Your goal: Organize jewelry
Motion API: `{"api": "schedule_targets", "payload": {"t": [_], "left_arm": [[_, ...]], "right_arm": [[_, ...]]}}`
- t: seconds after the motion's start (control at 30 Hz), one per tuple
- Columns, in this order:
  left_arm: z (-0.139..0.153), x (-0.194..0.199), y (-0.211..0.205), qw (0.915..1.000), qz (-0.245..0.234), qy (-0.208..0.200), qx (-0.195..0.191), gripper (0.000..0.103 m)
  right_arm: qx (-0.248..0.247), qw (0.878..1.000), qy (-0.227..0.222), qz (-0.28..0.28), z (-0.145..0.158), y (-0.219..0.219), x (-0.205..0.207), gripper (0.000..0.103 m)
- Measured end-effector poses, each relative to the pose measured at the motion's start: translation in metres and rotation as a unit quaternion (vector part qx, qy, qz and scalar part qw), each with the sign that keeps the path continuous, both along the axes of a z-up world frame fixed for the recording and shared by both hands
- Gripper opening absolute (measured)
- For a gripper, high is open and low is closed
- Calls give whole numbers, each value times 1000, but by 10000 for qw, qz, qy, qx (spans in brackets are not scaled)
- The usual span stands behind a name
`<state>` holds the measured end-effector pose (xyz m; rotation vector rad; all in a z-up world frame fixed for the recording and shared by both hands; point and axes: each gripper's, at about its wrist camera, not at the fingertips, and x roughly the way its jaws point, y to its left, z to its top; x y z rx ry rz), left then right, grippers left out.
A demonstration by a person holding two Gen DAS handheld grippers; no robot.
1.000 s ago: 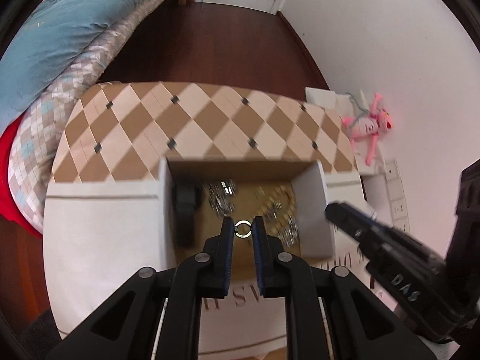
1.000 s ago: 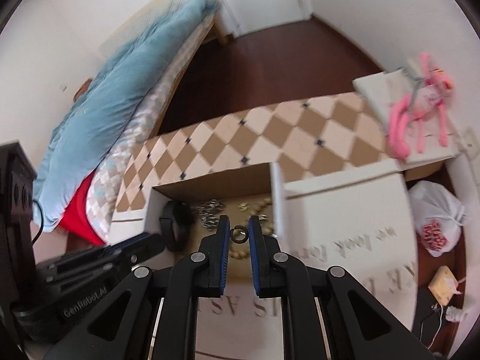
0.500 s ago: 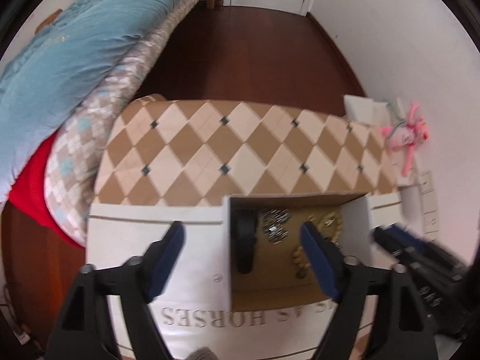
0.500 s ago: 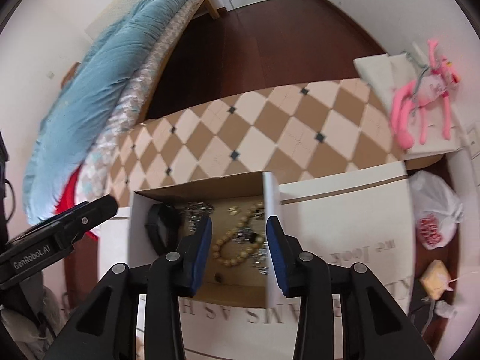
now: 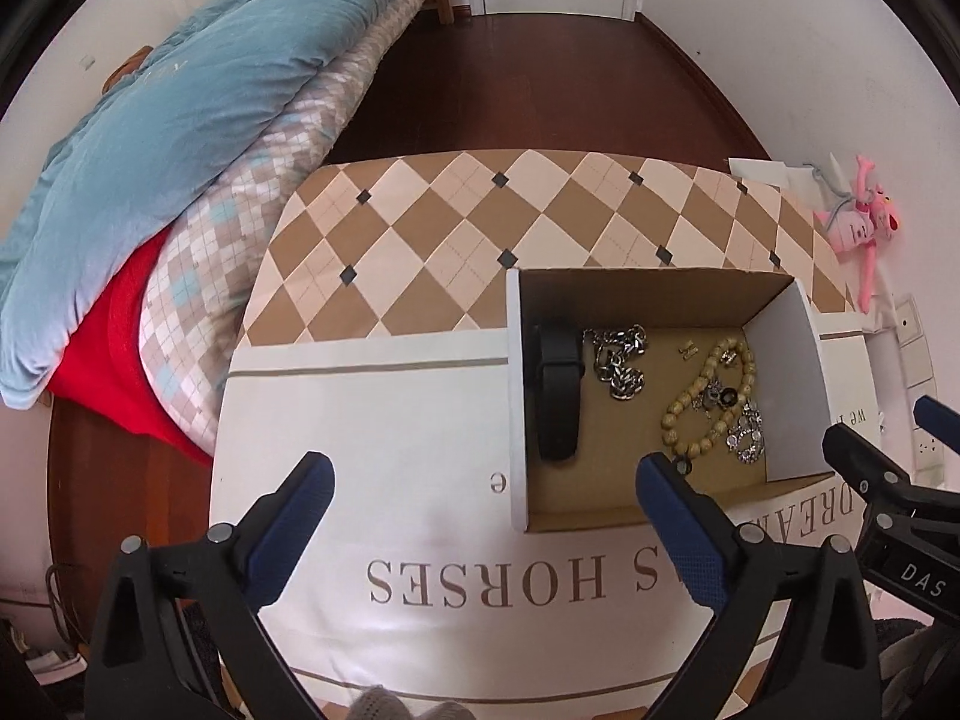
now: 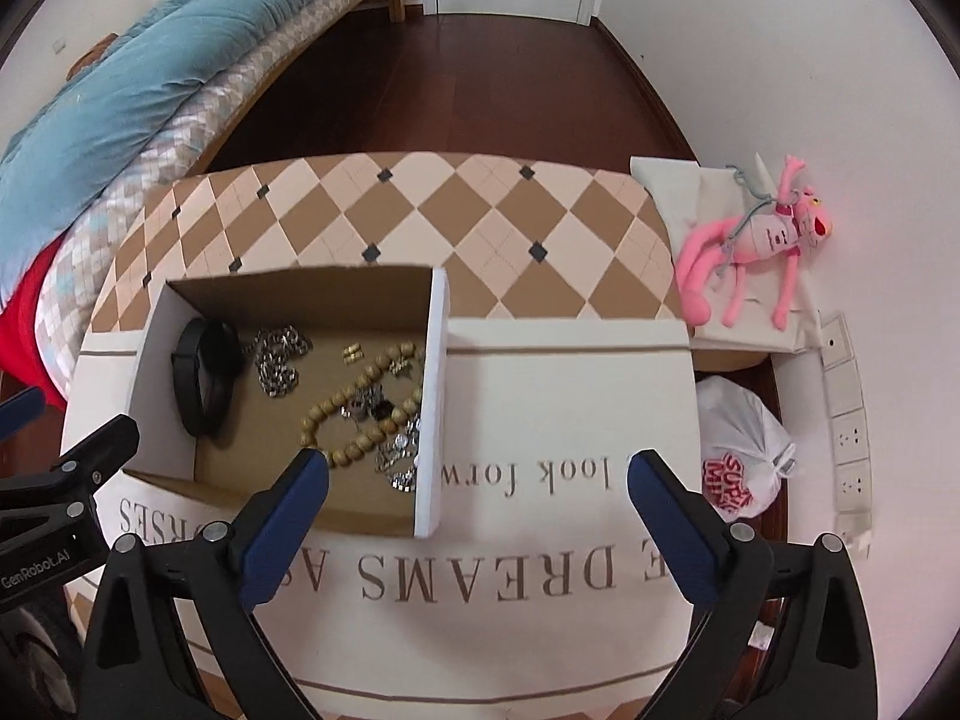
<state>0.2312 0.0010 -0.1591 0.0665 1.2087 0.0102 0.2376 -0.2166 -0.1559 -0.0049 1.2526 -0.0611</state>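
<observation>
1. An open cardboard box (image 5: 654, 294) stands on a white cloth with printed letters (image 5: 420, 420), which covers the near part of a table; the far part shows a checked brown and cream cover (image 5: 480, 216).
2. The box has brown inner walls and floor, and two white flaps stand up at its left and right sides.
3. All the jewelry lies inside the box, on its floor.
4. A black band (image 5: 558, 384) lies along the left wall of the box, touching or almost touching the white flap.
5. Just beside it, toward the far left corner, there is a silver chain (image 5: 618, 360) in a small heap.
6. A wooden bead bracelet (image 5: 708, 396) lies in the right half of the box, and several small silver pieces (image 5: 744, 432) lie inside and beside its loop, near the right wall.
7. A small gold piece (image 5: 687, 350) lies alone near the far wall, between the chain and the beads.
8. The left gripper (image 5: 480, 474) is above the near edge of the table; its blue fingers are spread wide and hold nothing.
9. The right gripper (image 6: 474, 468) is also over the near edge, with its fingers spread wide and empty; its left finger (image 6: 288, 516) is seen in front of the near side of the box.
10. A pink plush toy (image 6: 750, 252) lies on a white surface past the right end of the table, and a white plastic bag (image 6: 741, 450) is below it on the floor.
</observation>
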Motion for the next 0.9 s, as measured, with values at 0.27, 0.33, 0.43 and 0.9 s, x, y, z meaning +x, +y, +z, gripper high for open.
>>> {"api": "schedule_targets", "payload": {"t": [0.27, 0.33, 0.43, 0.9], "left_arm": [[32, -28, 6, 9995, 115, -242, -168, 103], [43, -37, 7, 9991, 118, -343, -201, 103], [66, -57, 9, 9981, 152, -553, -240, 103], [169, -137, 12, 9874, -29, -1497, -504, 103]], "right_arm": [[90, 9997, -202, -96, 24, 4, -23, 101], [84, 9993, -340, -104, 39, 5, -34, 101], [102, 9984, -553, -106, 62, 7, -51, 101], [16, 9840, -1777, -90, 190, 16, -140, 101]]}}
